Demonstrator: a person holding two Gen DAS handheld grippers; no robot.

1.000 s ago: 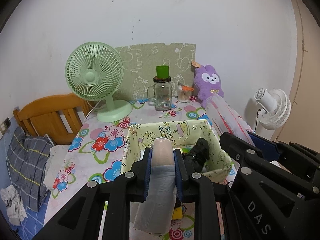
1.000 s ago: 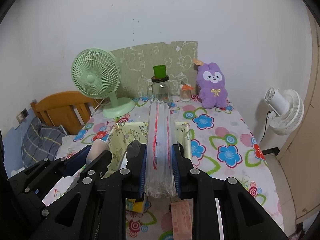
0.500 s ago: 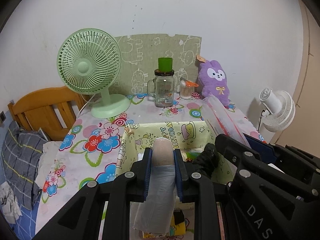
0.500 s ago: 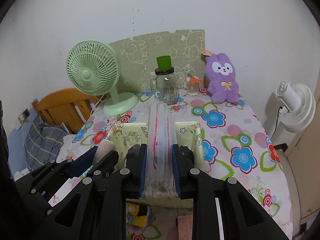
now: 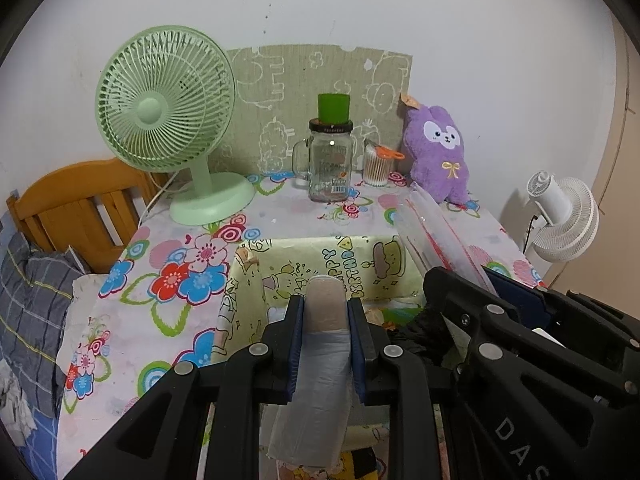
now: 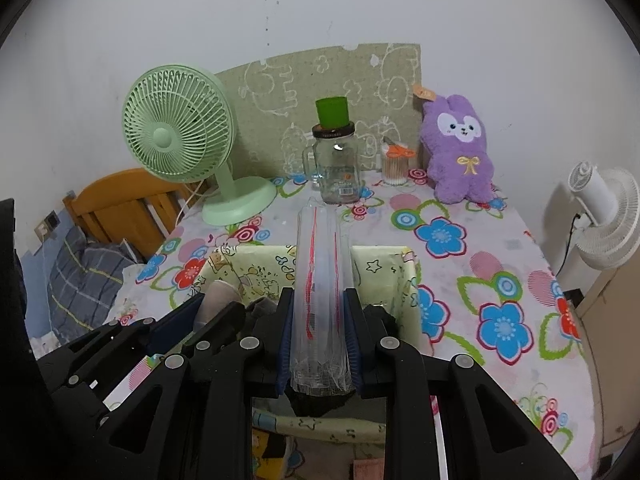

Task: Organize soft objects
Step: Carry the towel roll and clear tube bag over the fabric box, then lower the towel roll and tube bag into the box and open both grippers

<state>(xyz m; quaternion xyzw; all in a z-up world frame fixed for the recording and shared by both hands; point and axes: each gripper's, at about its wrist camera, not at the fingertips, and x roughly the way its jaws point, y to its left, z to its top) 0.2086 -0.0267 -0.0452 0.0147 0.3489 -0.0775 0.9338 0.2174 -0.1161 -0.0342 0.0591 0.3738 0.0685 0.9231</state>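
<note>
From the left wrist view, the left gripper (image 5: 325, 312) has its fingers (image 5: 295, 344) closed on a rolled soft item, a sock (image 5: 320, 364) by the look of it, beige at the tip and grey lower down. The roll stands pinched between the two blue pads, its tip poking out past them and its grey tail hanging below. It hovers over the near edge of the yellow fabric bin (image 5: 320, 264), which sits on the counter (image 5: 168, 280) in front of the green fan (image 5: 168, 120). The right gripper (image 5: 500, 320) shows at the bin's right side, with a clear bag (image 5: 436, 236) sticking up out of it.

From the right wrist view, the right gripper (image 6: 320, 320) has its fingers (image 6: 354, 344) shut on the clear zip bag (image 6: 320, 280), a flattened, folded piece with a red seal line running lengthwise. The bag rises straight up between the pads, above the yellow fabric bin (image 6: 384, 268); its top reaches toward the glass jar (image 6: 336, 172) beyond the bin. The left gripper (image 6: 216, 312) and its sock (image 6: 216, 296) lie over the bin's left side. Dark soft things already lie inside the bin.

The step in hand seems to be carrying both items to the bin. The next move likely calls for lowering each over the bin's opening and then parting the fingers, or feeding the sock into the bag first; which is meant I cannot tell.
</note>
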